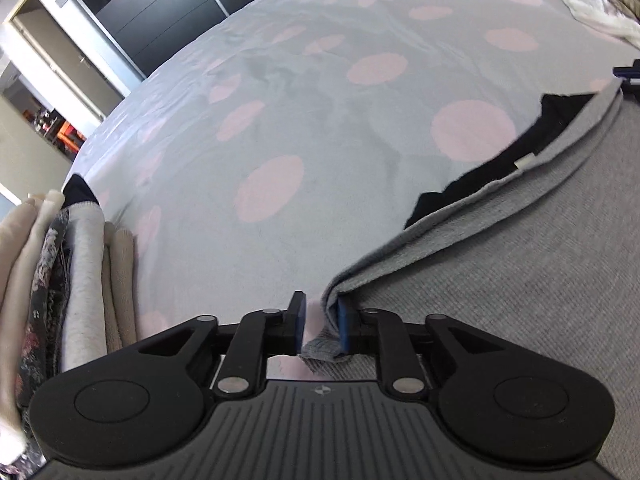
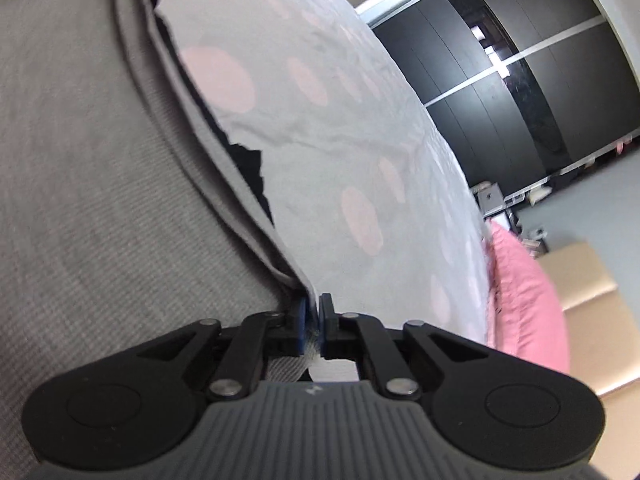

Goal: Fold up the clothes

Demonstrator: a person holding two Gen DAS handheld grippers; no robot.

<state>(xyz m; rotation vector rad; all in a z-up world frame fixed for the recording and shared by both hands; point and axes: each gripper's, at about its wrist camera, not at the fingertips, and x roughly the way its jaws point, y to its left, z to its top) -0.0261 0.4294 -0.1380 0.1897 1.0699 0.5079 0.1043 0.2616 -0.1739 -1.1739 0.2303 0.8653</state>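
Observation:
A grey ribbed knit garment [image 1: 520,280] lies on the bed's grey sheet with pink dots [image 1: 320,120]. A black layer [image 1: 500,160] peeks out from under its folded edge. My left gripper [image 1: 321,324] stands narrowly open, and the garment's corner sits between its fingers, against the right pad [image 1: 343,326]. In the right wrist view the same grey garment [image 2: 100,200] fills the left side. My right gripper [image 2: 313,320] is shut on its edge, with a strip of grey cloth pinched between the blue pads.
A stack of folded clothes [image 1: 60,280] stands at the bed's left edge. A loose pile of clothes [image 1: 600,4] lies at the far right. A pink pillow [image 2: 520,292], a cardboard box [image 2: 592,320] and black wardrobe doors [image 2: 500,80] lie beyond the bed.

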